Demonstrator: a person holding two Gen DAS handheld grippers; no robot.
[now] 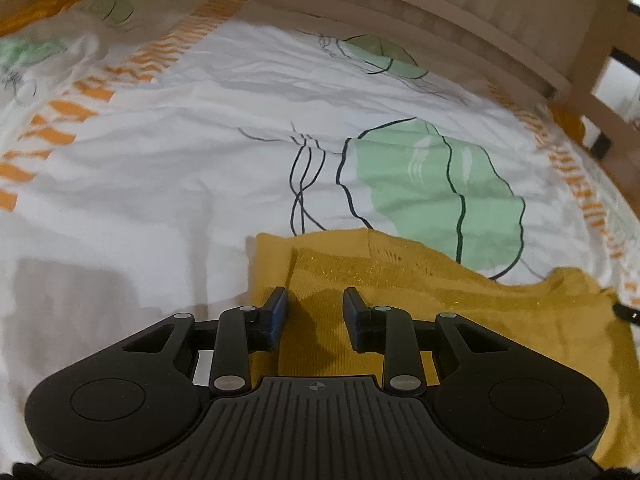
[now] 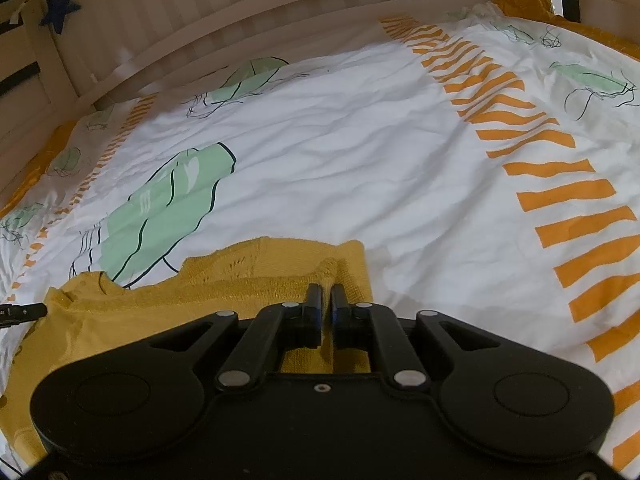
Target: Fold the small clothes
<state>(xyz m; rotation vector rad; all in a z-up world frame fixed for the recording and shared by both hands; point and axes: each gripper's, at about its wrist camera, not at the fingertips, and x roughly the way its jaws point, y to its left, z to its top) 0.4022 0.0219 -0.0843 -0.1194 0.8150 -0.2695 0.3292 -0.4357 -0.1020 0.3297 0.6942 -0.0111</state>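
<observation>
A small mustard-yellow knitted garment (image 1: 420, 292) lies on the white bedsheet, partly folded over itself. In the left wrist view my left gripper (image 1: 314, 300) is open, its blue-padded fingers (image 1: 276, 312) straddling the garment's left corner just above the fabric. In the right wrist view the garment (image 2: 224, 288) lies at lower left, and my right gripper (image 2: 326, 294) is shut on a raised fold at its right edge. The tip of the other gripper (image 2: 22, 312) shows at the far left of that view.
The white bedsheet (image 2: 360, 152) has green leaf prints (image 1: 432, 184) and orange stripes (image 2: 560, 184). A wooden slatted bed rail (image 1: 420, 12) runs along the far side. A blue star (image 2: 60, 8) hangs at upper left.
</observation>
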